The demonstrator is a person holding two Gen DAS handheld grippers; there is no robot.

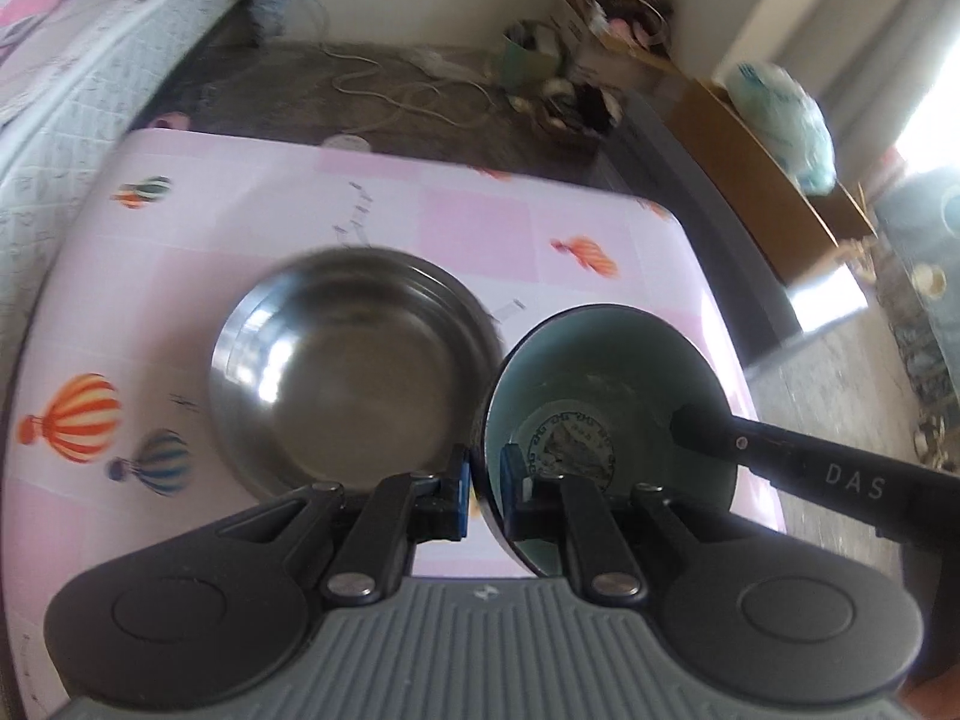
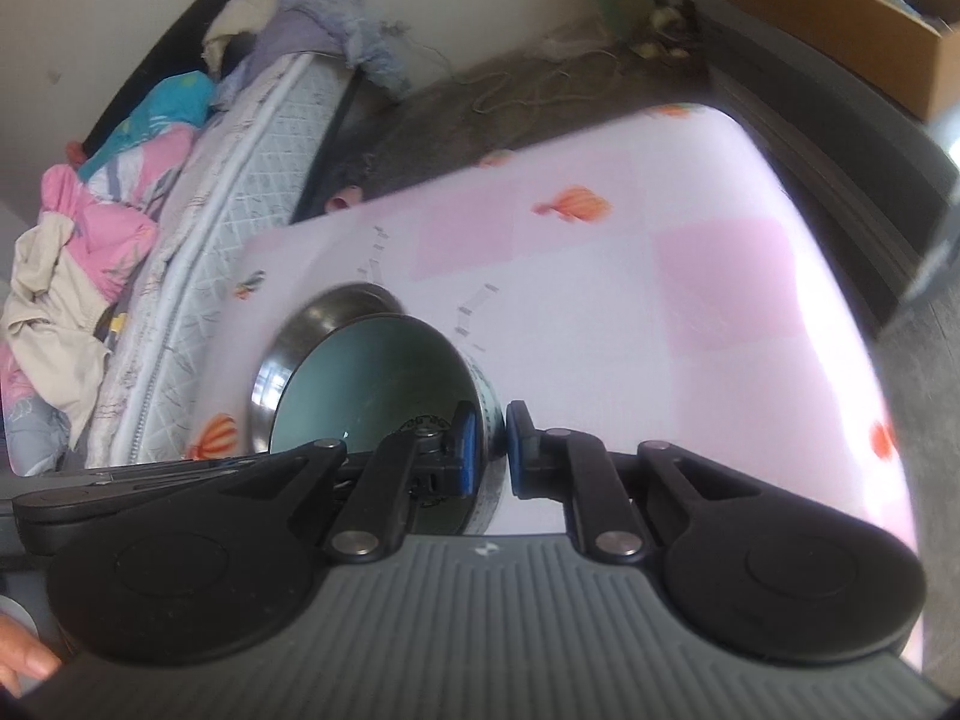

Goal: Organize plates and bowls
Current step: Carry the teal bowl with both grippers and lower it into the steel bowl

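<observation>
Left wrist view: left claw clamping teal bowl rim
Right claw: clamping same bowl's opposite rim
Steel bowl: resting on desk

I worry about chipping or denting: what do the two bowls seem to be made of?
Silver bowl: apparently stainless steel, polished; it mirrors bright window light. Teal bowl, gripped at its rim by both grippers: probably glazed ceramic, given its glossy dark outside and printed emblem inside; melamine can't be excluded.
</observation>
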